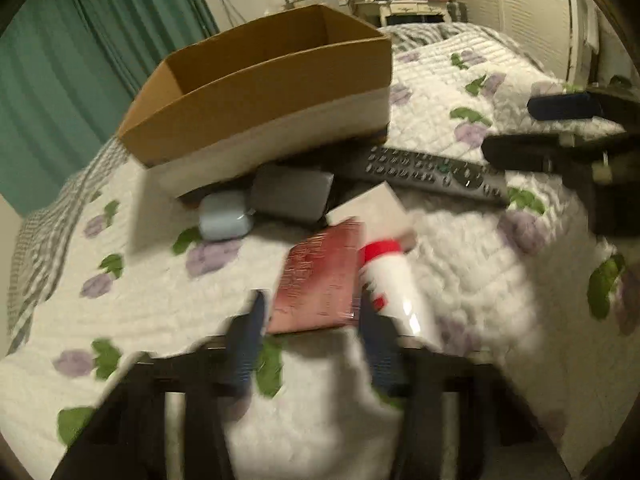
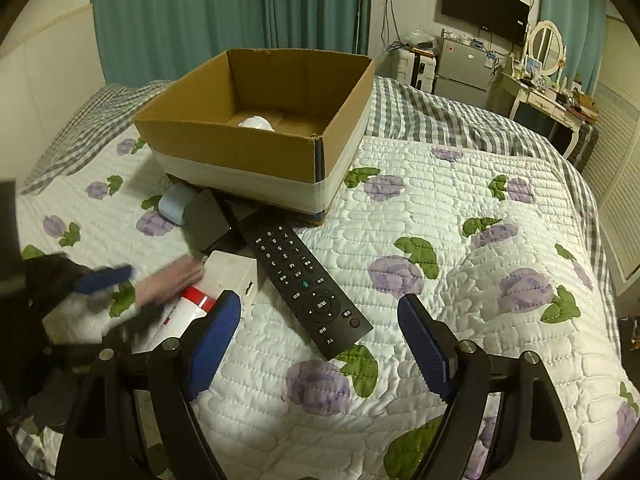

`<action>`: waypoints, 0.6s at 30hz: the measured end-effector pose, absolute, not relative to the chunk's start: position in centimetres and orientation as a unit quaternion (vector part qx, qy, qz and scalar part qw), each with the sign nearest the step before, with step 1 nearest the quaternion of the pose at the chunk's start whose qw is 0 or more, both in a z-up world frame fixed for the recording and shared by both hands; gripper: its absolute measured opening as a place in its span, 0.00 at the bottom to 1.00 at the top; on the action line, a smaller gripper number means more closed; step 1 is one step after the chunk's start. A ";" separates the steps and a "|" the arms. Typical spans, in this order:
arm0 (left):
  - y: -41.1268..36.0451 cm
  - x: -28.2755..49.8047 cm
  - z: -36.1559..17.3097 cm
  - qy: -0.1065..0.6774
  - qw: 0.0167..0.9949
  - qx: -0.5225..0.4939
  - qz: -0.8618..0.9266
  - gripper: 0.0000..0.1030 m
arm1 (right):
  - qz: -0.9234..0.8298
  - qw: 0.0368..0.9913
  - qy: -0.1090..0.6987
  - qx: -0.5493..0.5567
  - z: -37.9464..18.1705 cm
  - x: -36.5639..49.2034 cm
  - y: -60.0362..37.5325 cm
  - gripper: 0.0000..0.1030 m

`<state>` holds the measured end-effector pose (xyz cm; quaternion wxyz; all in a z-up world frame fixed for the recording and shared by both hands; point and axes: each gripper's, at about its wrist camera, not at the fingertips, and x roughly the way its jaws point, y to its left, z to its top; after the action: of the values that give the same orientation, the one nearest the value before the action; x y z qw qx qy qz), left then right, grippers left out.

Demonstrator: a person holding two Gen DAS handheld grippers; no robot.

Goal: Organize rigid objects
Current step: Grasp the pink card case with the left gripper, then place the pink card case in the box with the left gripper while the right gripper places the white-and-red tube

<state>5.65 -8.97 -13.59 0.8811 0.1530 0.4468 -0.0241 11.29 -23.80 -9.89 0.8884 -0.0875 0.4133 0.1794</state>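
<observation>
My left claw [image 1: 312,320] pinching the red booklet [image 1: 320,276] on the bed [image 2: 460,208], my right claw [image 2: 320,320] spread above the remote [image 2: 304,284], cardboard box [image 2: 256,148] behind.

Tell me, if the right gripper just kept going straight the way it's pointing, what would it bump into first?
Probably the bare flowered quilt. The right gripper is open, with the black remote just left of its line and the cardboard box further off, though depth is hard to judge here.
</observation>
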 end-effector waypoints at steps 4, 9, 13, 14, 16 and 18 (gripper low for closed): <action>-7.7 5.5 -12.5 0.431 0.893 0.131 -0.011 0.15 | 0.183 0.886 0.413 -0.105 -10.1 10.7 -22.9 0.78; -4.2 5.7 -11.0 0.426 0.903 0.051 0.011 0.12 | 0.191 0.876 0.424 -0.128 -11.2 9.9 -21.0 0.78; -4.2 7.0 -11.5 0.415 0.909 0.046 0.004 0.11 | 0.186 0.869 0.440 -0.130 -12.0 9.8 -19.8 0.78; -4.0 7.2 -11.5 0.415 0.909 0.034 0.003 0.10 | 0.187 0.868 0.442 -0.126 -12.0 9.7 -19.6 0.78; -3.3 6.6 -10.9 0.407 0.913 0.009 -0.001 0.09 | 0.189 0.867 0.446 -0.118 -12.0 9.4 -19.0 0.78; -2.3 5.6 -9.7 0.392 0.920 -0.025 -0.011 0.09 | 0.193 0.864 0.452 -0.108 -12.1 9.0 -18.3 0.78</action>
<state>5.55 -2.27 -9.67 0.9197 -0.0254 0.3915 -0.0107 8.97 -18.26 -12.11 0.8642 -0.1079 0.4520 0.1931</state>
